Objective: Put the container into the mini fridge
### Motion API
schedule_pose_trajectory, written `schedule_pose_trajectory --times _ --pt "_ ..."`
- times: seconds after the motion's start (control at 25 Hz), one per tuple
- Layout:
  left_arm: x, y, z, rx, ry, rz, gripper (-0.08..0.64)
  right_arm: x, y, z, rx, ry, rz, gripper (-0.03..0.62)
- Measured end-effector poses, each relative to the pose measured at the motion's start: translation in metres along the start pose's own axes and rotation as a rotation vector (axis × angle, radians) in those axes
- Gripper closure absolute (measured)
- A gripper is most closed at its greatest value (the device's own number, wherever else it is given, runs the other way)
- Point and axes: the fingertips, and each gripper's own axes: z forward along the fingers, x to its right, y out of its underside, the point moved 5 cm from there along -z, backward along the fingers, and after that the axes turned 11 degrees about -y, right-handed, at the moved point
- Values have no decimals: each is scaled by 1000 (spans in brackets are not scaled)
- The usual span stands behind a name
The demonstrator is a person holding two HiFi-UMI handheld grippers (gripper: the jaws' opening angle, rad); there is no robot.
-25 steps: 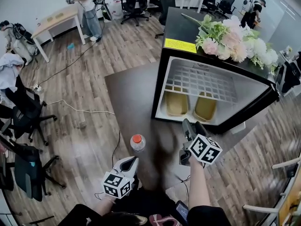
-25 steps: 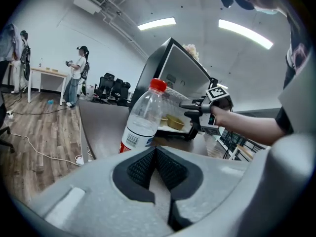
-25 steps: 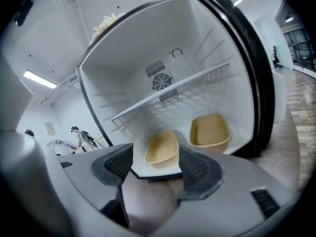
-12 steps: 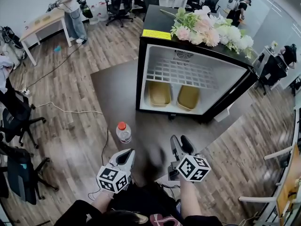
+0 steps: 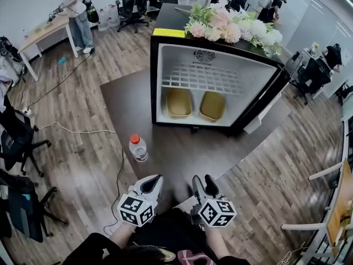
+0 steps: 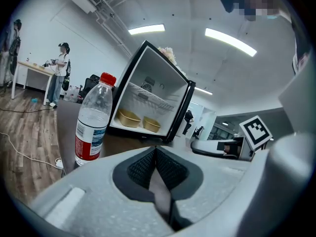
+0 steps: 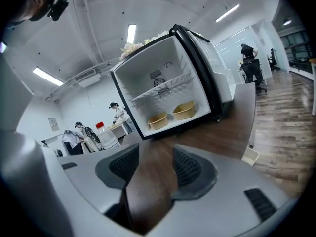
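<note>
Resting in the mini fridge are two tan containers.

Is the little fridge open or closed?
Open. The mini fridge shows its white inside in plain view, with a wire shelf and two tan containers on the bottom.

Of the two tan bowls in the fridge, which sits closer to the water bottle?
The left bowl in the head view; the right bowl lies farther from the water bottle.

We see the black mini fridge open on the dark worktop; one shallow tan container sits on its floor beside a second container, under the wire shelf.
</note>
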Motion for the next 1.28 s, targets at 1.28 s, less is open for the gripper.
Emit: schedule_pose_trajectory --times 1.28 --pt "41 10 24 -24 92 94 552 15 19 -19 -16 93 -192 584"
